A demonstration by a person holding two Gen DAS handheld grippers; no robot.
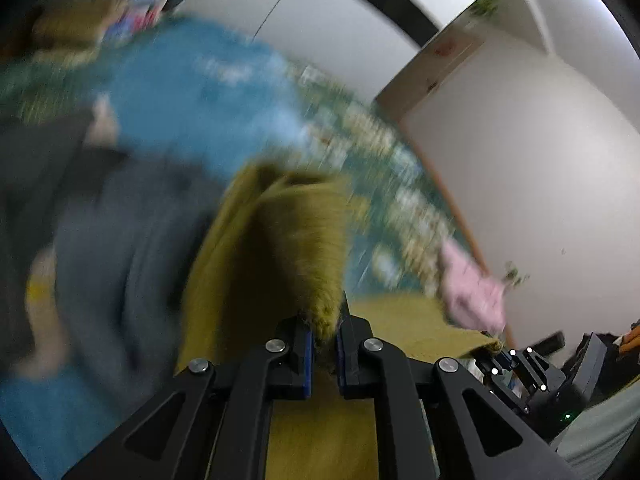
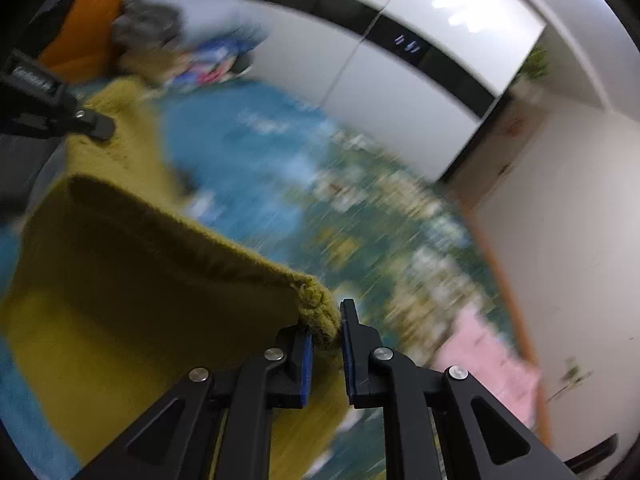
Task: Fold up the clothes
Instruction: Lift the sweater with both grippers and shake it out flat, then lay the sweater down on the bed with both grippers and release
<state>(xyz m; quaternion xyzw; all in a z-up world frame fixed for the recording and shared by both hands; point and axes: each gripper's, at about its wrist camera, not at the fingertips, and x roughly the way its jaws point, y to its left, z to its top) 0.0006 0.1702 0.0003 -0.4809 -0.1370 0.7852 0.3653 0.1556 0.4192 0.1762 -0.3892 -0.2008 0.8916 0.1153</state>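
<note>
Blue garment point(image 2: 248, 148) ahead, pink cloth point(image 2: 486, 356) right, open patterned surface point(image 2: 400, 248) between

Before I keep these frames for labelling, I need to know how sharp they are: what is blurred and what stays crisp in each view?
Left wrist view: the left gripper and the yellow knit near it are crisp; the blue garment and patterned cover smear. Right wrist view: the right gripper is sharp, the cover streaks, and glare sits on the white cabinet.

One mustard knit point(image 2: 132, 280), one blue garment point(image 2: 240, 148), one pink garment point(image 2: 488, 352), two tools point(image 2: 325, 334).
</note>
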